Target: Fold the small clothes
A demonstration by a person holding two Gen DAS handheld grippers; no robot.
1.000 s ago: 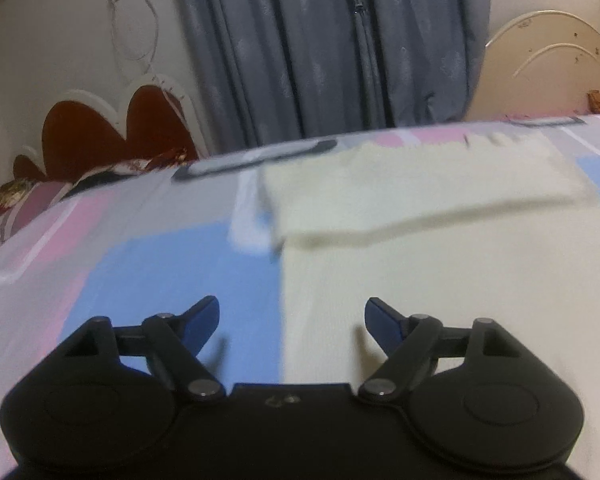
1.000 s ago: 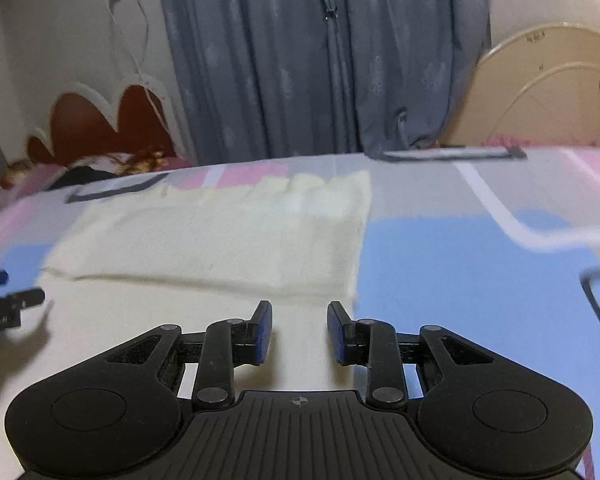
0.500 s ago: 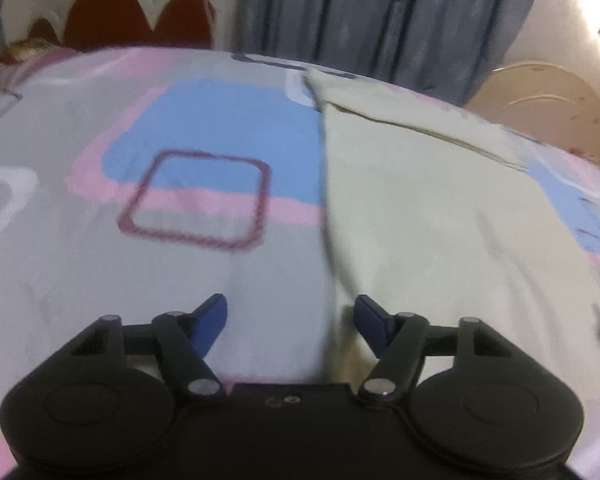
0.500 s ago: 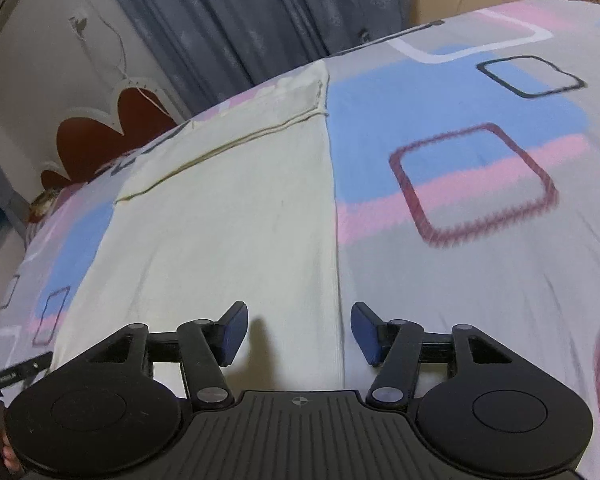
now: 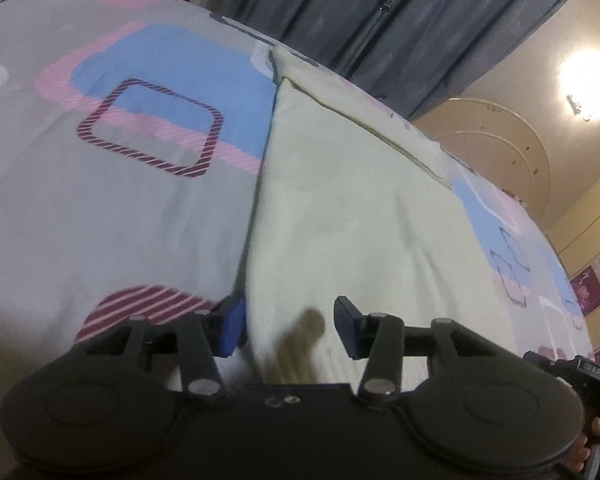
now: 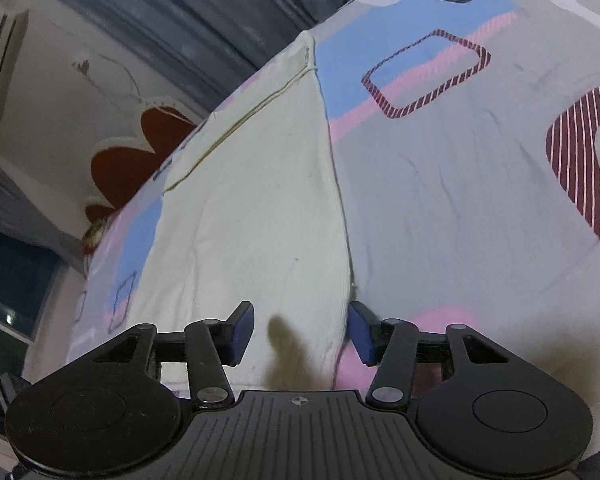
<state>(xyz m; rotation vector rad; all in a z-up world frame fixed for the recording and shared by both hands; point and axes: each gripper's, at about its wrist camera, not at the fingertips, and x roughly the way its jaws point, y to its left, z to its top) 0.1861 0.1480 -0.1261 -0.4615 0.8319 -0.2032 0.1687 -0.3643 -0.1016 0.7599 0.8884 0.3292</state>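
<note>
A pale cream garment [image 5: 352, 208] lies flat on the patterned bedspread, its far end folded over with a visible fold line. It also shows in the right wrist view [image 6: 260, 200]. My left gripper [image 5: 288, 326] is open, low over the garment's near left corner, its jaws straddling the left edge. My right gripper [image 6: 300, 330] is open, low over the near right corner, its jaws straddling the right edge. Neither holds cloth.
The bedspread [image 5: 100, 200] is grey with blue, pink and maroon shapes. Dark blue curtains [image 5: 380, 12] and a red headboard [image 6: 140, 152] stand behind the bed. The other gripper's handle [image 5: 580, 372] shows at the lower right of the left wrist view.
Both grippers have pulled back from the folded far end to the garment's near corners and dropped low. The right jaws have opened wider.
</note>
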